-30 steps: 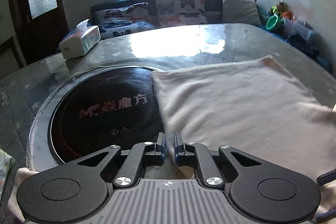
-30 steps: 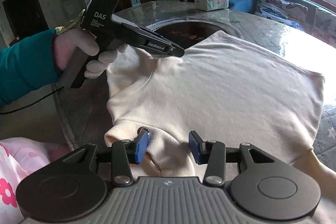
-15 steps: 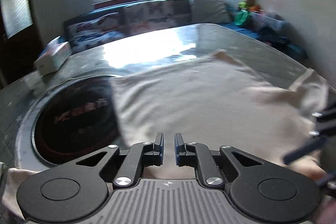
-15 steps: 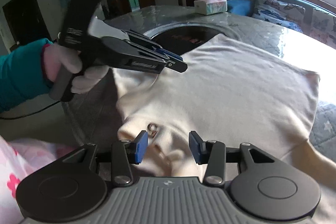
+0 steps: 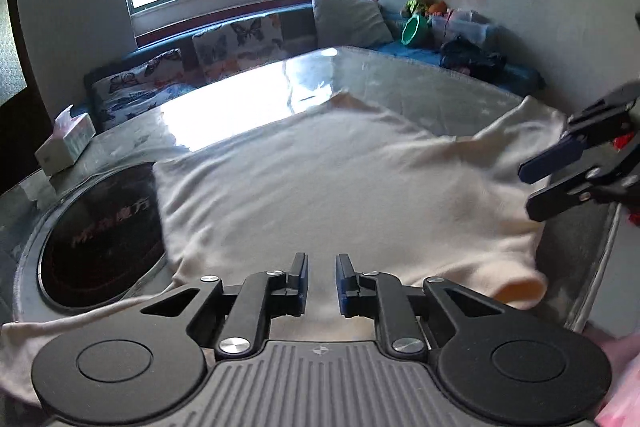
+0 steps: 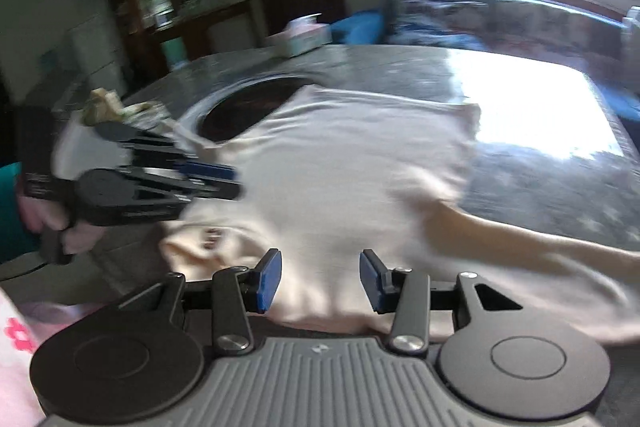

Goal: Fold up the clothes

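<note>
A cream garment (image 5: 340, 179) lies spread flat on the glass-topped table (image 5: 400, 83), one corner over the black round hob (image 5: 104, 231). My left gripper (image 5: 321, 279) hovers over the garment's near edge. Its jaws are opening, a narrow gap shows between them, and nothing is pinched there. In the right wrist view, which is blurred, the same garment (image 6: 360, 163) fills the middle. My right gripper (image 6: 320, 279) stands open above its near edge, with nothing between the pads. The left gripper (image 6: 236, 183) shows at the left there, in a gloved hand. The right gripper (image 5: 528, 189) pokes in at the left wrist view's right edge.
A tissue box (image 5: 66, 143) stands on the table's far left. A sofa with butterfly cushions (image 5: 240, 39) runs under the window behind. One sleeve (image 6: 520, 235) trails off toward the right. Pink flowered cloth (image 6: 16, 331) shows at the near left.
My left gripper has slid right along the garment's near edge, and its jaws have parted a little. The right gripper has swung too, staying equally wide, and now appears in the left wrist view.
</note>
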`<act>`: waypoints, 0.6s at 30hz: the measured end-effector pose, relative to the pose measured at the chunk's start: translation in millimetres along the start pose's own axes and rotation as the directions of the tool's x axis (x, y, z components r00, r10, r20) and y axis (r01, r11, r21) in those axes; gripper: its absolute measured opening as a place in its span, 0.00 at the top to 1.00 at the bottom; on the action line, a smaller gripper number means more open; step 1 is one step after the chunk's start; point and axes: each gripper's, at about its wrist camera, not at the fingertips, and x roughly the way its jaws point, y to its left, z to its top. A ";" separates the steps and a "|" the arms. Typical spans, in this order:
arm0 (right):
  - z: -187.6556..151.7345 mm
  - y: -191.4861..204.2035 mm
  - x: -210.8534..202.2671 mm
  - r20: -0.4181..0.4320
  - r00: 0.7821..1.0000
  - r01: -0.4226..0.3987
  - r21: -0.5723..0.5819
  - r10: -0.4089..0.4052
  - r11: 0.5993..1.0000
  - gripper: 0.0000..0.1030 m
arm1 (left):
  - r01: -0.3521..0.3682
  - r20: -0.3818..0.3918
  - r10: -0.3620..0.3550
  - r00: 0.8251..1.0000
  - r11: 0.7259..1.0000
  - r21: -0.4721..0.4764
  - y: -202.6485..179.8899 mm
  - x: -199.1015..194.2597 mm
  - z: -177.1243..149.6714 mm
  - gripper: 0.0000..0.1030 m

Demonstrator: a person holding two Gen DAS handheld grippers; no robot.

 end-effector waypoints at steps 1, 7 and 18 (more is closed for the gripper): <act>-3.8 -4.9 -0.2 0.001 1.000 0.015 0.020 -0.015 1.000 0.58 | 0.009 -0.004 -0.009 1.000 1.000 0.012 -3.7 2.3 0.2 0.84; -22.7 -20.9 0.7 -0.018 0.998 0.060 0.068 -0.059 0.996 0.58 | 0.031 -0.048 -0.028 0.998 0.997 0.072 -20.6 12.2 -7.2 0.84; -25.0 -84.9 -35.6 0.057 0.939 0.327 0.174 -0.341 0.929 0.58 | 0.060 -0.006 -0.060 0.998 0.997 0.047 -24.5 11.1 23.0 0.81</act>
